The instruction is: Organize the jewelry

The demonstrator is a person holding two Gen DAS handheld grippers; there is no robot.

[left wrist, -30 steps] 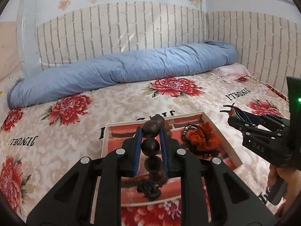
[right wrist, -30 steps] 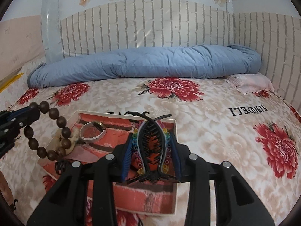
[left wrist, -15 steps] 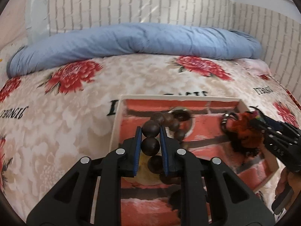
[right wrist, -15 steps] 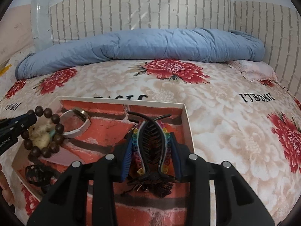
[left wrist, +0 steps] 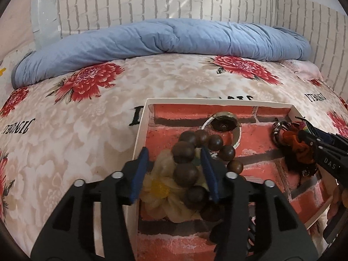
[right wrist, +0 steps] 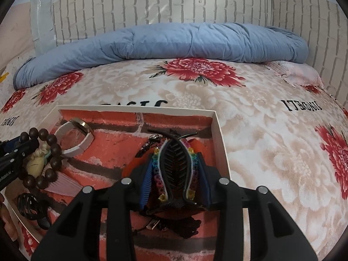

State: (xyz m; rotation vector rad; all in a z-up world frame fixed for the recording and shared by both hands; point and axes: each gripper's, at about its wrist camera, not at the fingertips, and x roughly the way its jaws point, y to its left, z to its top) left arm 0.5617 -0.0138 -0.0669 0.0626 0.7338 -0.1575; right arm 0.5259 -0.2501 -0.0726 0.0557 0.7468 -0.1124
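Note:
A shallow white-rimmed tray with a red brick print lies on the flowered bedspread. My left gripper is low over its left part, jaws opening. The brown wooden bead bracelet lies loose between them on a cream fabric flower. My right gripper hovers over the tray's right part. Its jaws are opening, but the pads still touch the black hair clip with rainbow beads.
The tray also holds a white-banded watch, an orange scrunchie and a small black clip. A rolled blue duvet lies along the brick-pattern wall behind. A hand shows at the right edge.
Both grippers came down closer over the tray. The left jaws spread apart and let go of the bead bracelet. The right jaws widened slightly around the hair clip.

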